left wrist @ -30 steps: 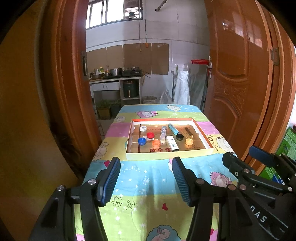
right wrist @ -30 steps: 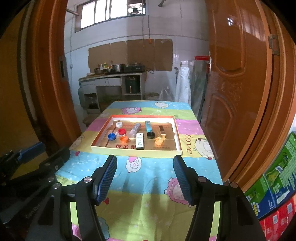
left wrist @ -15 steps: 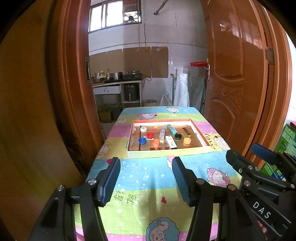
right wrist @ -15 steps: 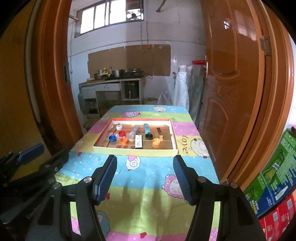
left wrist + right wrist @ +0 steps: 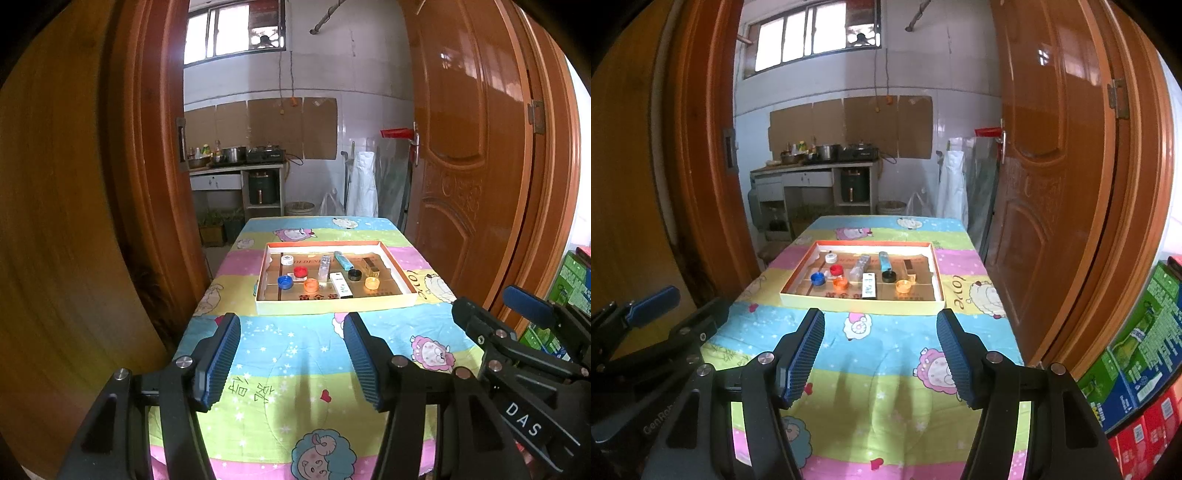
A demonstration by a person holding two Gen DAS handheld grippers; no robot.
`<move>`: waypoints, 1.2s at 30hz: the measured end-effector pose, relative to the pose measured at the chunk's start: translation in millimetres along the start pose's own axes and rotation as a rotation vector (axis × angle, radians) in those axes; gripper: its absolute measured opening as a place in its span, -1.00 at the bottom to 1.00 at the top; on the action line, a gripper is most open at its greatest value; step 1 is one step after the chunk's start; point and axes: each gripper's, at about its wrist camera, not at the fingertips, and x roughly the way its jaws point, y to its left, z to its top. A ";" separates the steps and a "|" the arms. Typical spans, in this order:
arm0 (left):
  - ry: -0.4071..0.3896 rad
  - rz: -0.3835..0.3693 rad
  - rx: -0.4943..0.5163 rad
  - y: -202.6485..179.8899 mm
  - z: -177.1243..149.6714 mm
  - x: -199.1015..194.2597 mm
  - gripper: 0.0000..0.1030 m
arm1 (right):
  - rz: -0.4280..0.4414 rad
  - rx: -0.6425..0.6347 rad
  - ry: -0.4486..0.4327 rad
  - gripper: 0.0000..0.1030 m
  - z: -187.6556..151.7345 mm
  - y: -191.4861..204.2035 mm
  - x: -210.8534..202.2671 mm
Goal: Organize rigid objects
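Observation:
A shallow cardboard tray (image 5: 334, 304) (image 5: 862, 305) lies across the middle of the table. In it are several bottle caps: white (image 5: 287, 259), red (image 5: 300, 272), blue (image 5: 284, 282), orange (image 5: 311, 284), black (image 5: 354, 274) and pale orange (image 5: 372, 283). Also in it are a white lighter (image 5: 341, 285), a blue lighter (image 5: 343, 260), a clear one (image 5: 324, 267) and a dark one (image 5: 371, 266). My left gripper (image 5: 291, 360) hovers open over the near end of the table, well short of the tray. My right gripper (image 5: 881, 356) is open beside it, nothing between its fingers.
The table wears a bright cartoon-print cloth (image 5: 295, 369). Wooden door leaves (image 5: 472, 166) stand close on both sides. Coloured cartons (image 5: 1141, 369) are stacked at the right. A kitchen counter with pots (image 5: 236, 158) is beyond the table.
Both grippers have pulled back from the tray, so more of the table's near end shows. Their jaws stay equally wide.

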 end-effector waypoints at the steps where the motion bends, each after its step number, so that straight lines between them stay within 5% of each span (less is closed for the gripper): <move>1: 0.000 0.001 -0.001 0.4 -0.1 0.2 0.13 | -0.001 0.000 -0.001 0.27 -0.1 0.0 0.0; 36: 0.003 0.001 -0.009 2.7 -1.4 -2.9 0.13 | -0.001 -0.003 0.000 0.27 -0.2 2.0 -0.8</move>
